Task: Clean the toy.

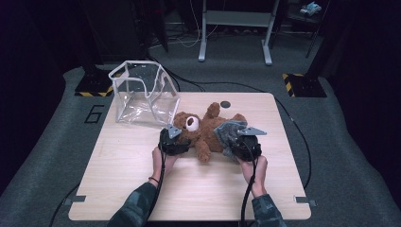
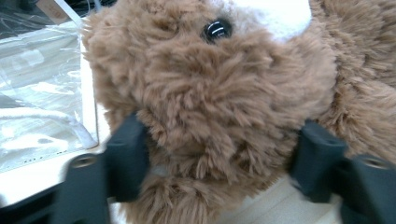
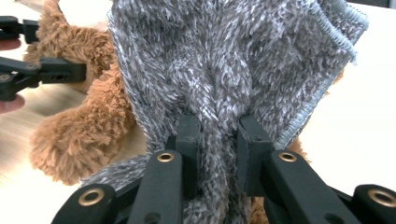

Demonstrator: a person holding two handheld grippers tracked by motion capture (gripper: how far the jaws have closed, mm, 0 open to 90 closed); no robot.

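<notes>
My left tool [image 2: 219, 158] has its jaws set on either side of the teddy bear's [image 1: 198, 132] furry head, pressing into the plush, and my right tool [image 3: 217, 140] is clenched on a bunched fold of the grey fuzzy cloth [image 3: 233, 65] that lies over the bear's body. The bear lies on its back near the middle of the counter [image 1: 118, 189], toward the far edge. A clear plastic bag [image 1: 142, 92] stands open at the counter's far left corner, just beside the bear's head.
</notes>
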